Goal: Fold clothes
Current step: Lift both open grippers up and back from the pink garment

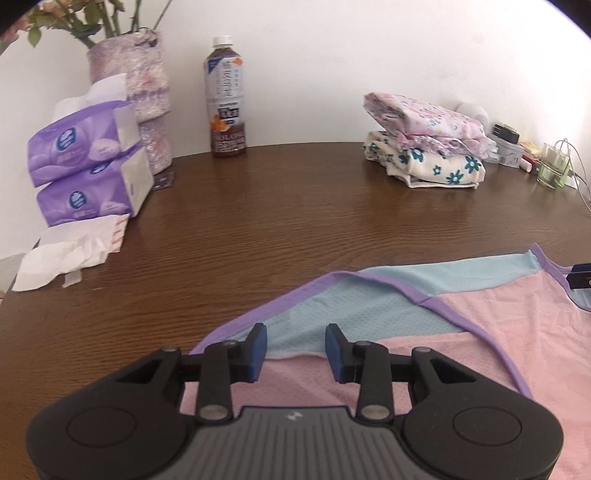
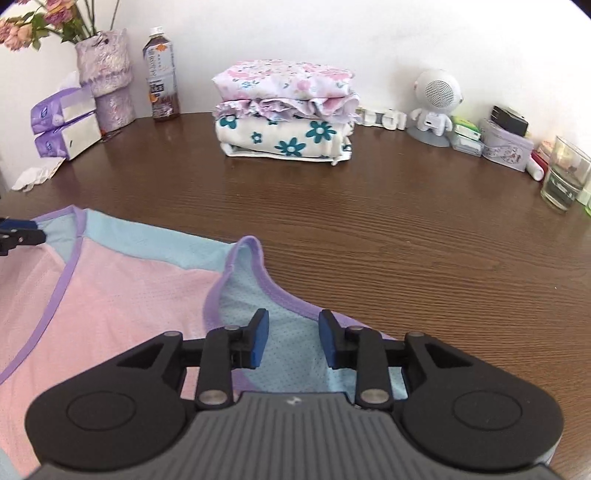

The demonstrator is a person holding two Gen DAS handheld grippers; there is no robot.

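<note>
Spread apart, the left gripper point(image 1: 295, 350) and right gripper point(image 2: 291, 341) each hover over an armhole of the pink-and-blue mesh vest point(image 2: 122, 288), which lies flat at the near edge of the dark wooden table point(image 2: 406, 236). Farther back, by the white wall point(image 2: 332, 33), stand folded floral clothes point(image 2: 288, 110), an oolong tea bottle point(image 1: 224, 99), tissue packs point(image 1: 85, 166) and a flower vase point(image 2: 107, 77).

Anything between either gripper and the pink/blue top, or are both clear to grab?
Nothing visible blocks either. The left gripper and right gripper are both open, each directly over an armhole of the pink and blue top. The folded stack and bottle sit well back by the wall.
</note>
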